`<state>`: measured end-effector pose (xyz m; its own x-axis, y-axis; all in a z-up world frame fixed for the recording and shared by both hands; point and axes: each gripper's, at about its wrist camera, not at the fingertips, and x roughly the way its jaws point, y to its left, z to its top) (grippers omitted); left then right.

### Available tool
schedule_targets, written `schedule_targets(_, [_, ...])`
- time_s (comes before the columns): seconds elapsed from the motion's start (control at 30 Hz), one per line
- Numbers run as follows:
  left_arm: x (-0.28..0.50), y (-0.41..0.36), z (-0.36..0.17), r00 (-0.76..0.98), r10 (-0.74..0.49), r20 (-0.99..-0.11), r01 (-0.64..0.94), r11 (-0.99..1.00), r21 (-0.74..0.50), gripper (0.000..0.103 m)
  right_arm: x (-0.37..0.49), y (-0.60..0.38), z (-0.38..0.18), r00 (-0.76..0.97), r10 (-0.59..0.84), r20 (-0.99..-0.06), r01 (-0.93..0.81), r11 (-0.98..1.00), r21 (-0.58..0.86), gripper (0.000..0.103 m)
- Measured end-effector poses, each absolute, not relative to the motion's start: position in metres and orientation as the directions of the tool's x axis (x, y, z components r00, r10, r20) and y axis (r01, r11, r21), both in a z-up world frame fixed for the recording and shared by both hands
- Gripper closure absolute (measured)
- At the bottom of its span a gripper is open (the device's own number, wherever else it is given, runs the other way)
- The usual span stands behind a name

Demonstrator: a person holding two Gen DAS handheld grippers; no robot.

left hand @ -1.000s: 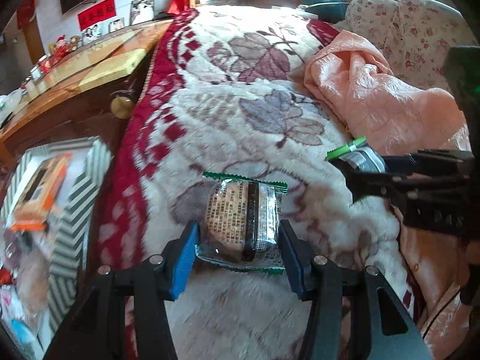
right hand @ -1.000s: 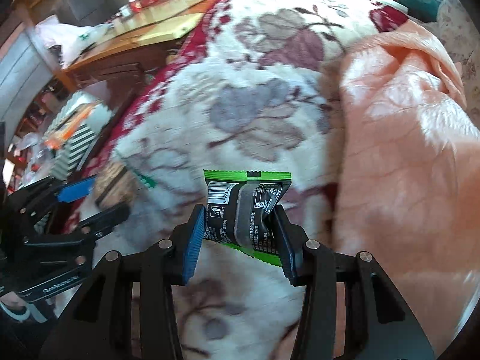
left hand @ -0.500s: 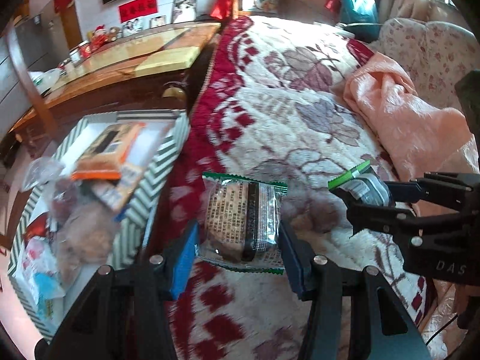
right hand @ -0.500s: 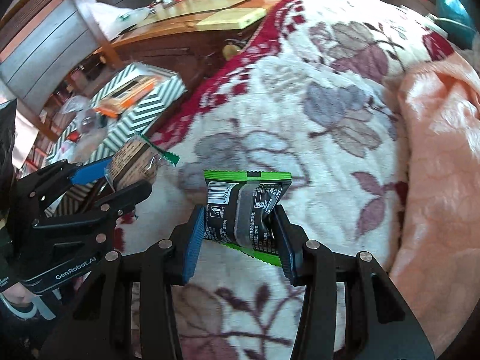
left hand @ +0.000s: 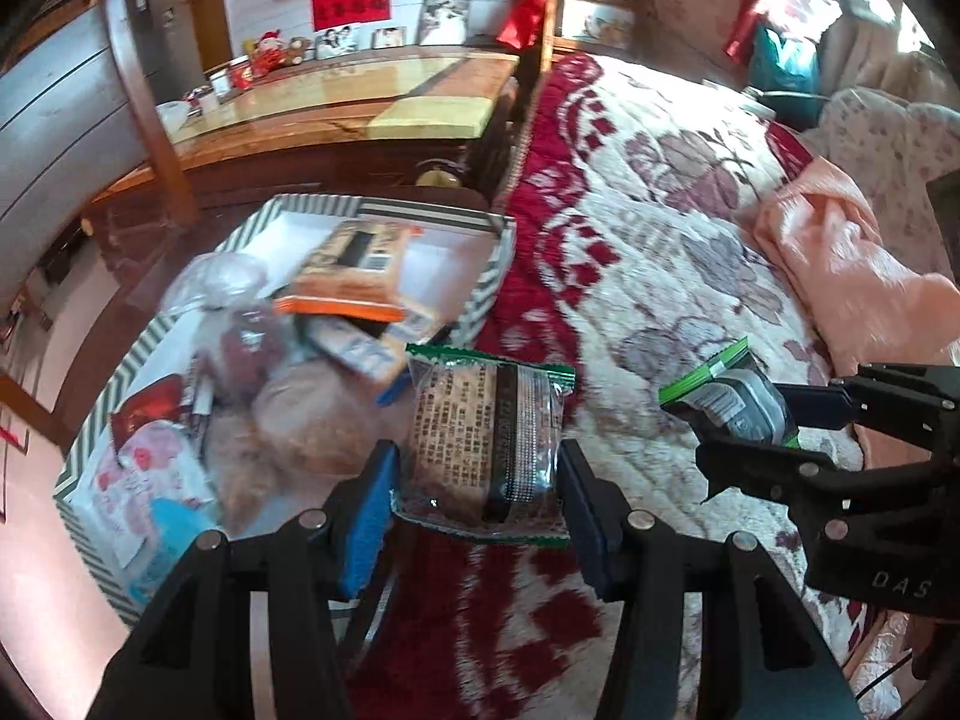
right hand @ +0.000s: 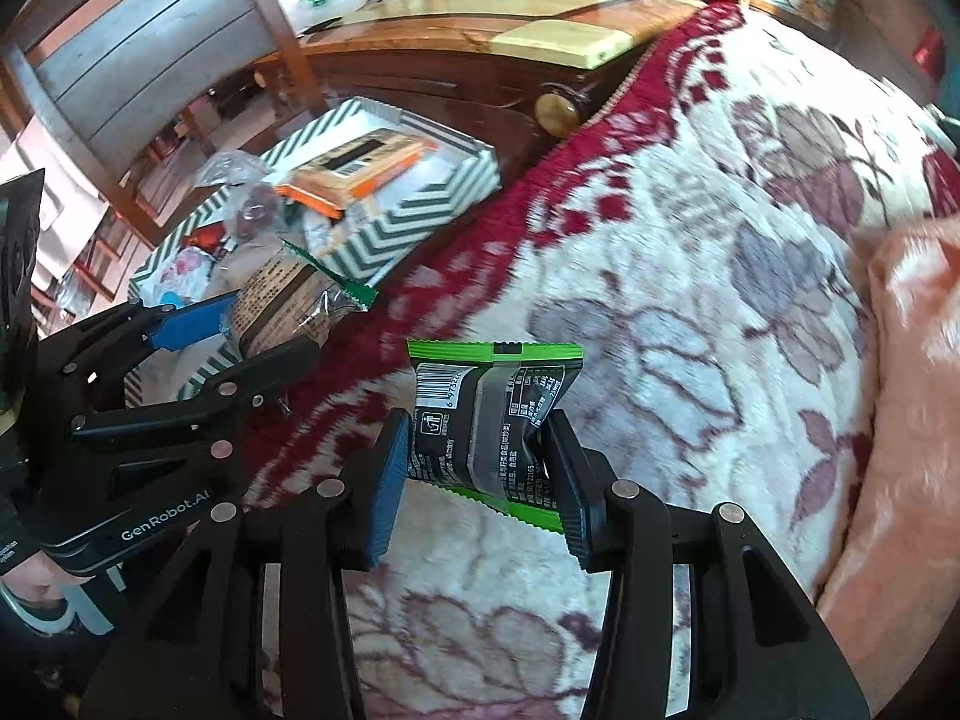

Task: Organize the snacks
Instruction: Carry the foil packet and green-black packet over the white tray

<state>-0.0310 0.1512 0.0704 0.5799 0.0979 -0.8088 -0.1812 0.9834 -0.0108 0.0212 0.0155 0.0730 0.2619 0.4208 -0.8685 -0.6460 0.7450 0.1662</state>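
Gripping a crinkled clear-and-green cake packet (left hand: 486, 438), the left tongs (left hand: 477, 501) hang over the near edge of the chevron-striped cardboard box (left hand: 486, 294), beside the bed's red border. The right tongs (right hand: 480, 480) clamp a glossy black, green-edged wrapper (right hand: 492, 414) above the plush floral blanket (right hand: 690, 276). Soft bags and an orange carton (left hand: 354, 276) fill the box.

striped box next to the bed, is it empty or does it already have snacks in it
Not empty. The striped box already holds an orange packet and several clear bags, with some white floor bare at the far end.
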Motion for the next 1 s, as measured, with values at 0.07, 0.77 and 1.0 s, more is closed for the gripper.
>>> schedule_targets(0.07, [-0.034,0.16,0.071,0.578,0.107,-0.809,-0.201,0.98,-0.013,0.047,0.02,0.025,0.074,0.255,0.424,-0.869,-0.66,0.733,0.164,0.059])
schedule_targets(0.77, [-0.047,0.262,0.064,0.491,0.235,-0.839,-0.453,0.891,-0.016,0.047,0.022,0.148,0.077,0.168,0.454,-0.875,-0.791,0.592,0.155,0.059])
schedule_targets(1.0, [-0.043,0.273,0.058,0.475,0.241,-0.846,-0.477,0.879,-0.017,0.047,0.034,0.18,0.064,0.144,0.441,-0.886,-0.803,0.575,0.156,0.059])
